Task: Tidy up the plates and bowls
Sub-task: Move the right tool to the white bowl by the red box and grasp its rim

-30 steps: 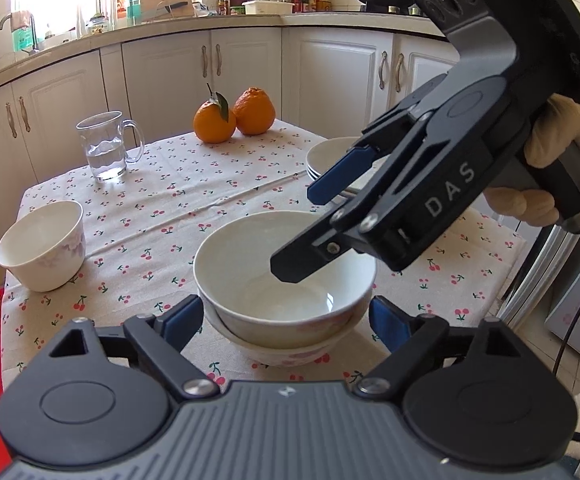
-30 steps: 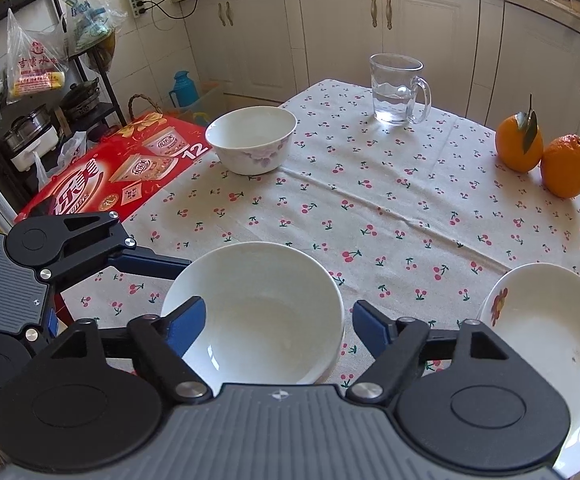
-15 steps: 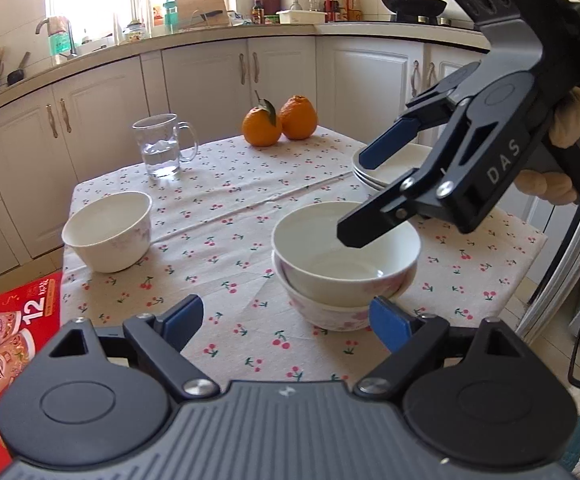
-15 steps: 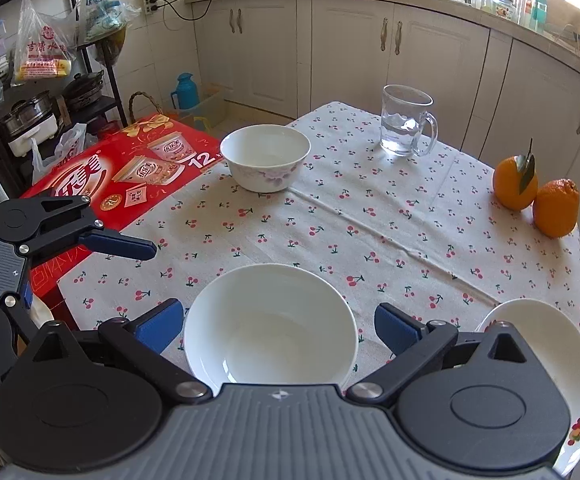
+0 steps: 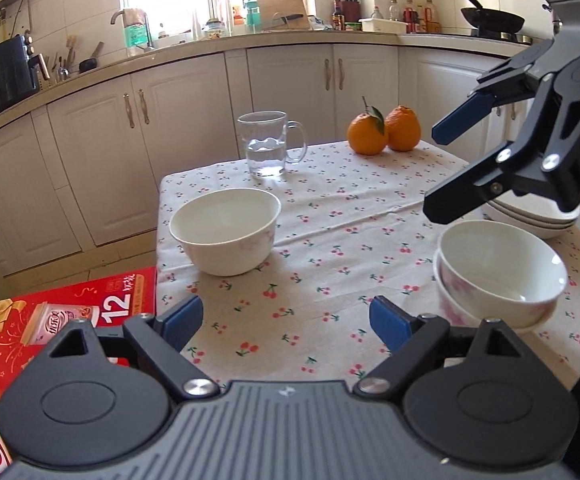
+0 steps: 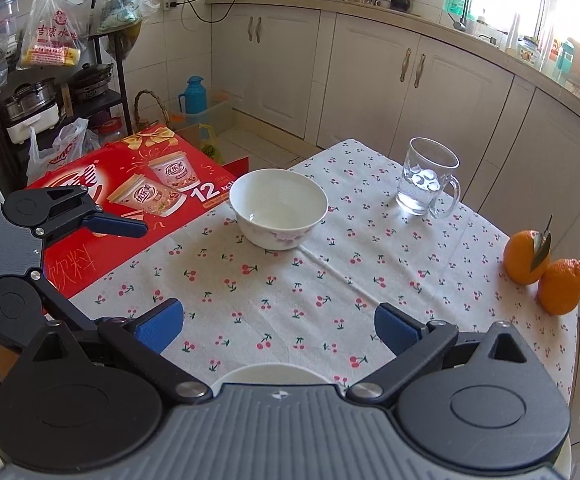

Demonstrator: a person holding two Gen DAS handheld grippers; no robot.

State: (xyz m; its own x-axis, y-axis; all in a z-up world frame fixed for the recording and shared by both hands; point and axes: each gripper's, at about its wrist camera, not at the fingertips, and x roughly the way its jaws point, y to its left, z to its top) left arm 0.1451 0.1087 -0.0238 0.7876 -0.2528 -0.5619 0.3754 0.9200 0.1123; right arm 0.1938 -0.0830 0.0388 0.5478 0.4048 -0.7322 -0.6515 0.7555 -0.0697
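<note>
A single white bowl (image 5: 226,232) (image 6: 278,208) stands near the table's left edge. Two stacked white bowls (image 5: 498,272) sit at the near right; in the right wrist view only their rim (image 6: 270,372) shows under the gripper body. Stacked plates (image 5: 530,216) lie behind them. My left gripper (image 5: 286,320) is open over bare cloth between the single bowl and the stack, holding nothing. Its upper finger (image 6: 114,226) shows at the left of the right wrist view. My right gripper (image 5: 442,170) (image 6: 278,328) hangs wide open above the stacked bowls, empty.
A cherry-print cloth (image 5: 330,240) covers the table. A glass mug of water (image 5: 270,144) and two oranges (image 5: 384,130) stand at the far side. A red carton (image 5: 50,320) lies beside the table's left edge. White cabinets run behind.
The right gripper opened wider, let go of the top bowl on the stack and lifted away. The left gripper swung left, from around the stacked bowls toward the single bowl.
</note>
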